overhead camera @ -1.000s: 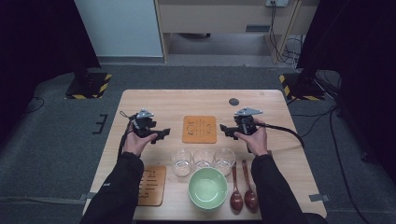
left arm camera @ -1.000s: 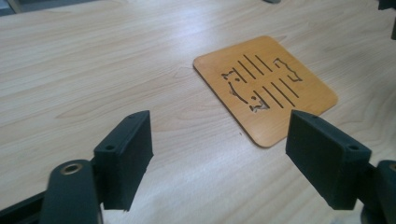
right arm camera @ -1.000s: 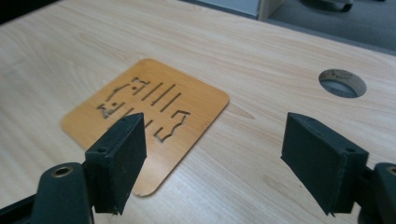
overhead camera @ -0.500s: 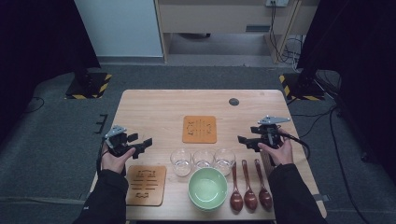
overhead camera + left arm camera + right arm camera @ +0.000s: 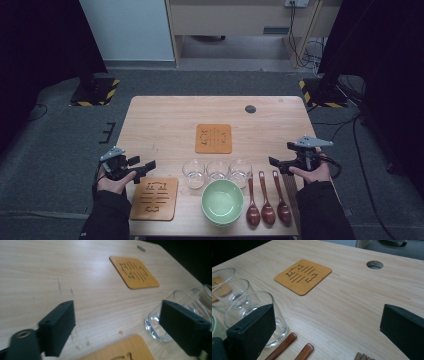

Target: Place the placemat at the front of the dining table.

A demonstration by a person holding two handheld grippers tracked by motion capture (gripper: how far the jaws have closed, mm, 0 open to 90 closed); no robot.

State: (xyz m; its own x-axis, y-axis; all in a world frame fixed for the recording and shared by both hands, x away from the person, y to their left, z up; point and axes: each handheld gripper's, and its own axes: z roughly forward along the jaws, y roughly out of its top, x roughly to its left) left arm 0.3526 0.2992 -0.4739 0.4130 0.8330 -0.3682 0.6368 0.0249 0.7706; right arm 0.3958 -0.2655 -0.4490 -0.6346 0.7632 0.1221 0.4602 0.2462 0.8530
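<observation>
**Both hands swung out wide, jaws spread on nothing**

The left gripper (image 5: 146,165) had slid from mid-table toward the lower left of the frame, beside the near orange wooden coaster with cut-out slots (image 5: 154,198). The right gripper (image 5: 274,162) had gone to the lower right, beside the three brown wooden spoons (image 5: 267,199). Both pairs of jaws had just been opening and stood well apart, nothing between them. The three clear glass cups (image 5: 217,171) sat in a row at lower centre, behind the pale green bowl (image 5: 222,201); the second orange coaster (image 5: 213,138) lay at mid-frame. Probably a reset, with a pick-up yet to begin
</observation>
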